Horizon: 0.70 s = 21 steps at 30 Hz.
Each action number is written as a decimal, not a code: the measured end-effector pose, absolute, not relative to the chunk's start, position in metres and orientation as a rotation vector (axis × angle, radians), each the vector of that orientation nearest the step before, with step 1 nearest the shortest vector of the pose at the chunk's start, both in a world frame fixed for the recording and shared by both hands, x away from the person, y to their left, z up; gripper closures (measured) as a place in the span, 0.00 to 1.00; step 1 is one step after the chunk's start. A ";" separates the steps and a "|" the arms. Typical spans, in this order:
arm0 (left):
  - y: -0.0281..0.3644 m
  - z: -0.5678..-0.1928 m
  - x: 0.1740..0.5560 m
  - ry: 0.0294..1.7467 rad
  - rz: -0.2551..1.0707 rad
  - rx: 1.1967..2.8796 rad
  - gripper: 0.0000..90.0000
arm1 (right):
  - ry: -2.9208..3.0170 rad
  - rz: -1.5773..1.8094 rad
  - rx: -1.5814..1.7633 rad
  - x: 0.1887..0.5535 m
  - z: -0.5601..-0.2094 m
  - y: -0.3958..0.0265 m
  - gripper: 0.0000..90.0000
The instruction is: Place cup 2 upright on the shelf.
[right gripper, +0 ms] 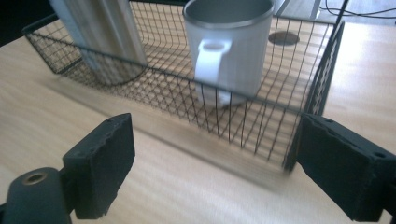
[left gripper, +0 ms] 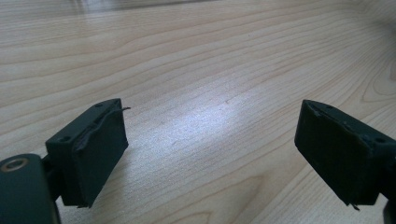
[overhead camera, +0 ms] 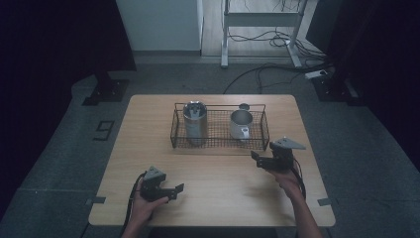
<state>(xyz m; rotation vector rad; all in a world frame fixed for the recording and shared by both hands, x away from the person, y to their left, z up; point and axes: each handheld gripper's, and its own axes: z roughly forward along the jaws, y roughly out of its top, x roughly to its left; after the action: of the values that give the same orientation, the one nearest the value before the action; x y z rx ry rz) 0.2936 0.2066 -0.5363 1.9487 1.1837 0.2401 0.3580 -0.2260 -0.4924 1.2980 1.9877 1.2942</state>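
A black wire basket stands on the far half of the wooden table. Inside it, a tall metal tumbler is at the left and a white mug at the right, its handle toward me. My right gripper hovers just in front of the basket's right front corner, open, with nothing between its pads. In the right gripper view the jaws of that gripper frame the basket wall, the mug and the tumbler. My left gripper rests near the front left, and its jaws stand open over bare wood.
A small round grey disc lies on the table behind the basket, also seen past the mug. Beyond the table are a grey floor, a desk frame and loose cables.
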 end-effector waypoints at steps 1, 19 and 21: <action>0.206 -0.537 0.294 1.184 0.240 1.949 0.10 | 1.988 1.293 1.301 0.355 -0.494 -0.227 0.14; 0.203 -0.539 0.293 1.185 0.242 1.966 0.12 | 2.049 1.211 1.359 0.320 -0.536 -0.244 0.15; 0.204 -0.539 0.293 1.186 0.242 1.961 0.12 | 2.051 1.202 1.358 0.320 -0.537 -0.244 0.15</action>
<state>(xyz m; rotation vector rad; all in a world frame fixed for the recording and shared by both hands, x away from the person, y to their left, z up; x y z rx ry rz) 0.2931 0.2039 -0.5390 1.9606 1.1856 0.2423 0.3200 -0.2438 -0.5370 1.3576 2.0508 1.2021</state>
